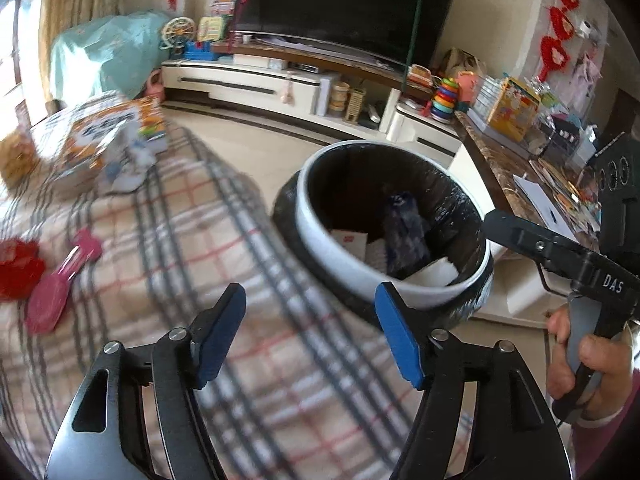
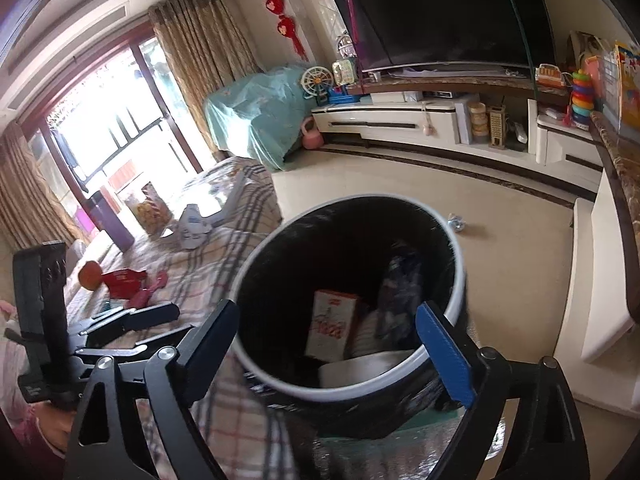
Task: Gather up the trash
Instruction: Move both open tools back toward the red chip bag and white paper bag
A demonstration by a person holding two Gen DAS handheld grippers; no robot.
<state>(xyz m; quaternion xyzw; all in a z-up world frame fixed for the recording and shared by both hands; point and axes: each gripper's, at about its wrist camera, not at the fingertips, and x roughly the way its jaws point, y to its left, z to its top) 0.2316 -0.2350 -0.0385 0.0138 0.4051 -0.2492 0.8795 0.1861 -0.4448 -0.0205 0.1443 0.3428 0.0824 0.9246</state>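
Jaws: both grippers, left gripper (image 1: 310,330) and right gripper (image 2: 346,346), are standing apart, gripping nothing.
Trash bin (image 1: 348,268): sitting on the floor beside the plaid-covered table (image 1: 192,240), holding a red-and-white carton (image 2: 330,326).
Floor: a crumpled wrapper (image 2: 456,223) is lying beyond the bin.

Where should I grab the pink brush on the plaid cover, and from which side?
Take the pink brush by its narrow handle, the end pointing toward the TV, not the broad oval head. It lies flat on the plaid cover, so come from above with the fingers set across the handle. A red item sits close beside the head, so the handle end looks freer.
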